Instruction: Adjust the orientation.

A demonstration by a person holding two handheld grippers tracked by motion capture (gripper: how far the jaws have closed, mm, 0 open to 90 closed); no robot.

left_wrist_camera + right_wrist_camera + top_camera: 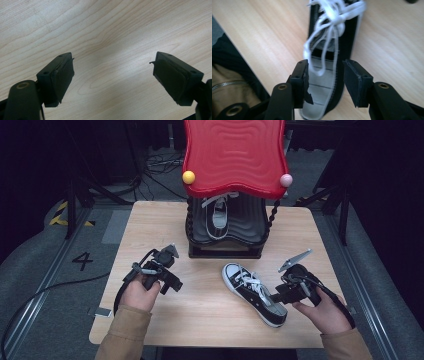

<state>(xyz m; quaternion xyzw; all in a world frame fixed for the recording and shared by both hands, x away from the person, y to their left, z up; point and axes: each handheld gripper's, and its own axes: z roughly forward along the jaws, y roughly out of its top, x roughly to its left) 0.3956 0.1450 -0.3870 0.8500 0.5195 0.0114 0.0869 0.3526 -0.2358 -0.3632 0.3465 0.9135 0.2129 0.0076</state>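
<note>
High view, lower left of the frame: the left tool, held in the person's left hand, sits over bare wood at the left half of the pale wooden table. In the left gripper view its two black jaws stand spread wide with nothing between them, wood grain beneath; the pads are clear of any object.

Centre, upper part of the high view: a red and black shoe rack with a wavy red top shelf stands at the far edge of the table. A yellow ball and a pink ball mark its front corners. On its black lower shelf rests a second black and white sneaker, toe pointing toward the person.

Centre right, lower half: a black canvas sneaker with white laces and white toe cap lies on the table in front of the rack, toe toward the upper left, heel toward the lower right.

Right: the right tool, in the person's right hand, is at the heel end of that sneaker. In the right gripper view the jaws are part spread; one sits inside the shoe opening, the other outside the black side wall, straddling that wall. Whether the pads press the canvas I cannot tell; a gap seems to remain. The laces are blurred in that view.
</note>
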